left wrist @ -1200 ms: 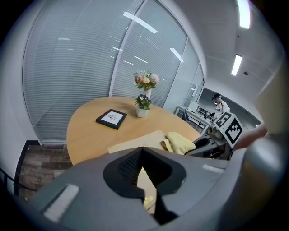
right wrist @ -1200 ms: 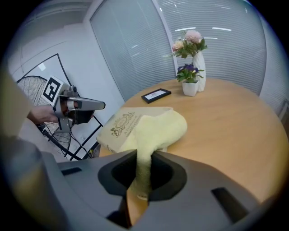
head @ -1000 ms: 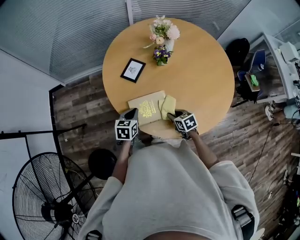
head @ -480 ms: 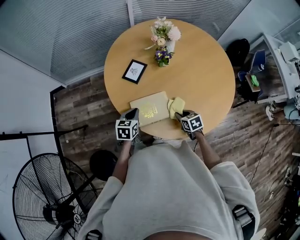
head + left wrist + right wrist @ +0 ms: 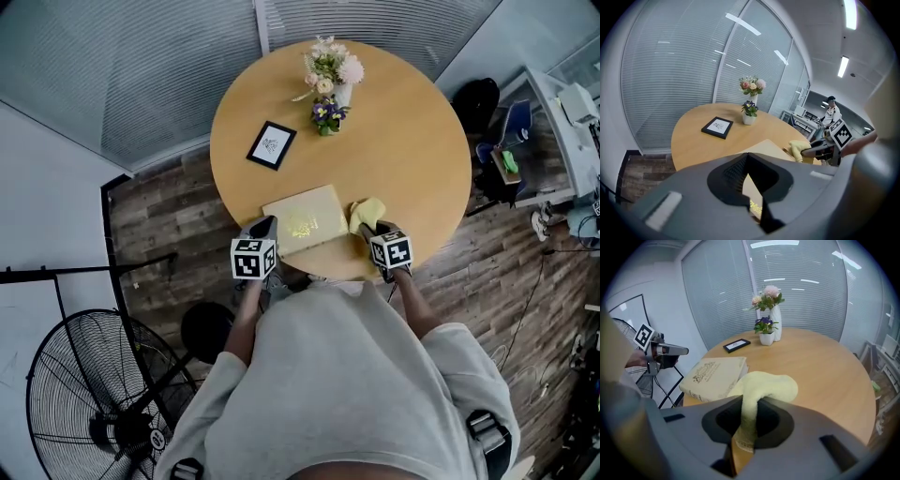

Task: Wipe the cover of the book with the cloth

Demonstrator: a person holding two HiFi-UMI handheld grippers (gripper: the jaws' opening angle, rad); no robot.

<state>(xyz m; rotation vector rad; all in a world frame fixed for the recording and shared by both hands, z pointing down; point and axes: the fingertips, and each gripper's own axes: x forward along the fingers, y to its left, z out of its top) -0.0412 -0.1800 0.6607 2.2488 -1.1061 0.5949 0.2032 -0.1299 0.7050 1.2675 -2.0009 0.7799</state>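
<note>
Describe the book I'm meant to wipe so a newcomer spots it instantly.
Start at the round wooden table. At its near edge lies the book. It is the only flat beige slab with gold print on its cover; the yellow cloth beside it is crumpled.

Round wood table [image 5: 412,141], w/ book [image 5: 305,218], pic frame [image 5: 272,144], tall vase [image 5: 343,93], sm flower pot [image 5: 325,116]

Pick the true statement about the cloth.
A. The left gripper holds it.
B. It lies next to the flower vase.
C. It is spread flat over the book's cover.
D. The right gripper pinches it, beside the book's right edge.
D: the cloth is clamped between the jaws of the right gripper, and the head view shows it just past the right edge of the book, not on its cover.
</note>
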